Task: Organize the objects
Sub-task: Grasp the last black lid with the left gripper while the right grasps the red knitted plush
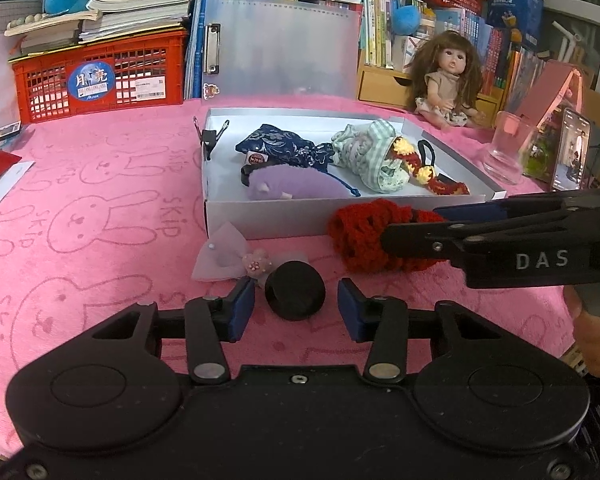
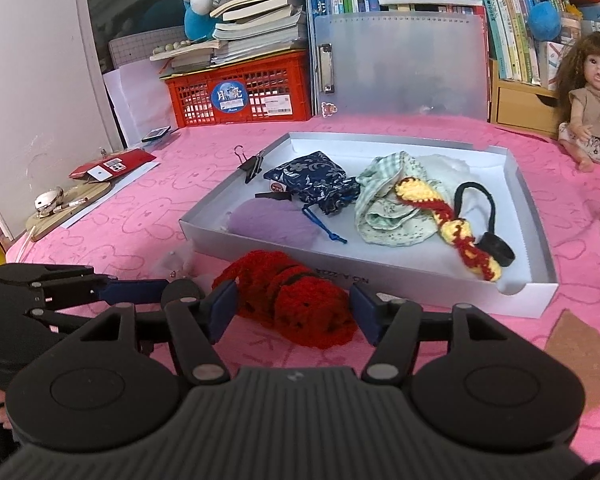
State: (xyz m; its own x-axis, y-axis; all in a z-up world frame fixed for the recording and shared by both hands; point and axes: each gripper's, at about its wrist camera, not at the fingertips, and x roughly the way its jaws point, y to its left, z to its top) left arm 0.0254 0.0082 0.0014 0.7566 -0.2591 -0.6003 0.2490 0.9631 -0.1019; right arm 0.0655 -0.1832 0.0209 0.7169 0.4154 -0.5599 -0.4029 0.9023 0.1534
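A small black round object (image 1: 296, 296) lies on the pink cloth between the blue pads of my left gripper (image 1: 296, 304). A gap shows on both sides, so the gripper is open. Just behind it lies a lilac bow clip (image 1: 220, 256). A red crochet piece (image 2: 296, 304) rests in front of the white shallow box (image 2: 420, 276). My right gripper (image 2: 292, 304) straddles the crochet piece, open, its pads flanking the piece. In the left wrist view the right gripper (image 1: 410, 224) reaches in from the right over the red crochet piece (image 1: 360, 236).
The box (image 1: 228, 216) holds a navy floral pouch (image 1: 280, 148), a purple plush (image 1: 288, 186), a green checked cloth (image 1: 368, 152) and a yellow-red crochet tie (image 1: 420, 168). A doll (image 1: 450, 80), glass (image 1: 508, 148) and phone (image 1: 572, 152) stand at the right. A red crate (image 1: 100, 76) with books stands behind.
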